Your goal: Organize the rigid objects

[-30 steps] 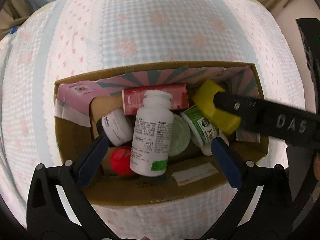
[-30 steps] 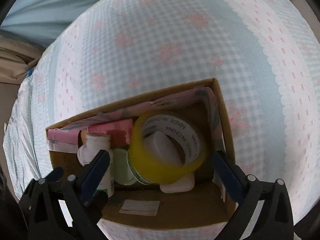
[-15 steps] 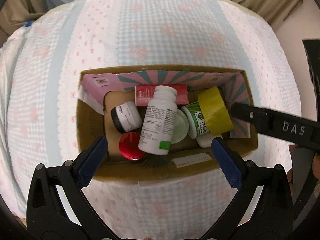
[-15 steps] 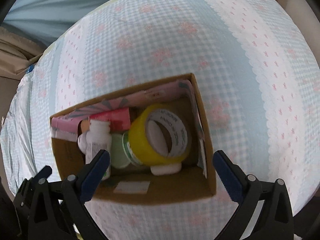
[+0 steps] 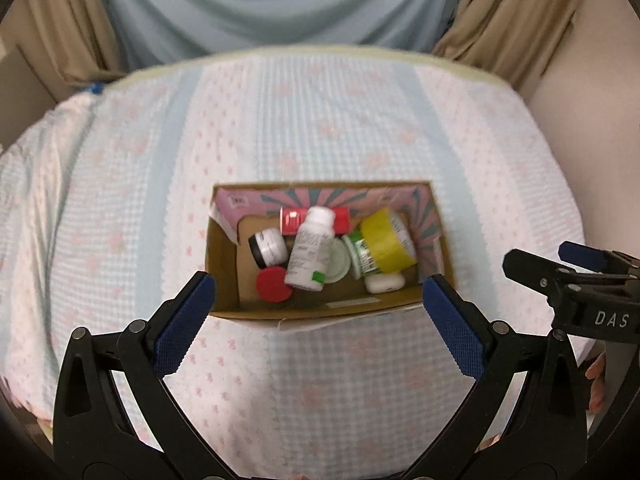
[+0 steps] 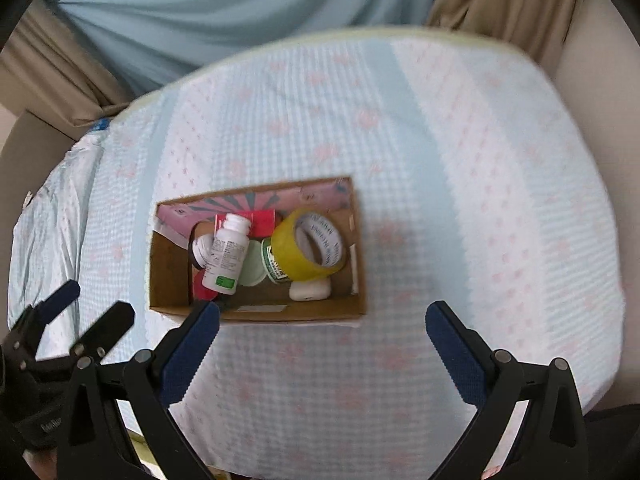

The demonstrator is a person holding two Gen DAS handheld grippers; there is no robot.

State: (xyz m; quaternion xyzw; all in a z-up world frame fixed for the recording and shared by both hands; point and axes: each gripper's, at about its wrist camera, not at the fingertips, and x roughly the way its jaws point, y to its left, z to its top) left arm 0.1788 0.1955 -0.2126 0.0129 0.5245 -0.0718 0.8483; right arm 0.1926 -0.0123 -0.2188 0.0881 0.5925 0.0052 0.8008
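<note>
We see a cardboard box [image 5: 224, 264] sitting open-topped near the middle of a desk covered by a blue-and-pink checked cloth [image 5: 120, 200], with wide bare cloth on every side of it and the cloth's far edge meeting blue and tan curtains [image 5: 280, 8]. Our left claw [image 5: 316, 312] hangs spread wide and grasps nothing, its blue pads straddling the near wall of the box from above; our right claw [image 6: 320, 332] is likewise released and vacant, over bare cloth just in front of the box's near right corner. In the left view the right claw also shows at the right edge, where we read "DAS" on its black body. Inside the box the things lie packed together: a white bottle [image 5: 310, 254] lies tilted across the middle, its printed label too small to read apart from a green patch near its base; a red carton [image 5: 344, 218] lies behind it against the patterned pink back wall; a small white jar with a black base [image 5: 269, 243] and a red lid [image 5: 273, 285] sit to its left. To its right are a pale green lid [image 5: 336, 266], a green-labelled jar [image 5: 362, 256] and a roll of yellow tape [image 6: 308, 248], leaning on a small white case [image 6: 310, 291] at the near right; we can tell there is print inside the tape's core, but it is blurred.
</note>
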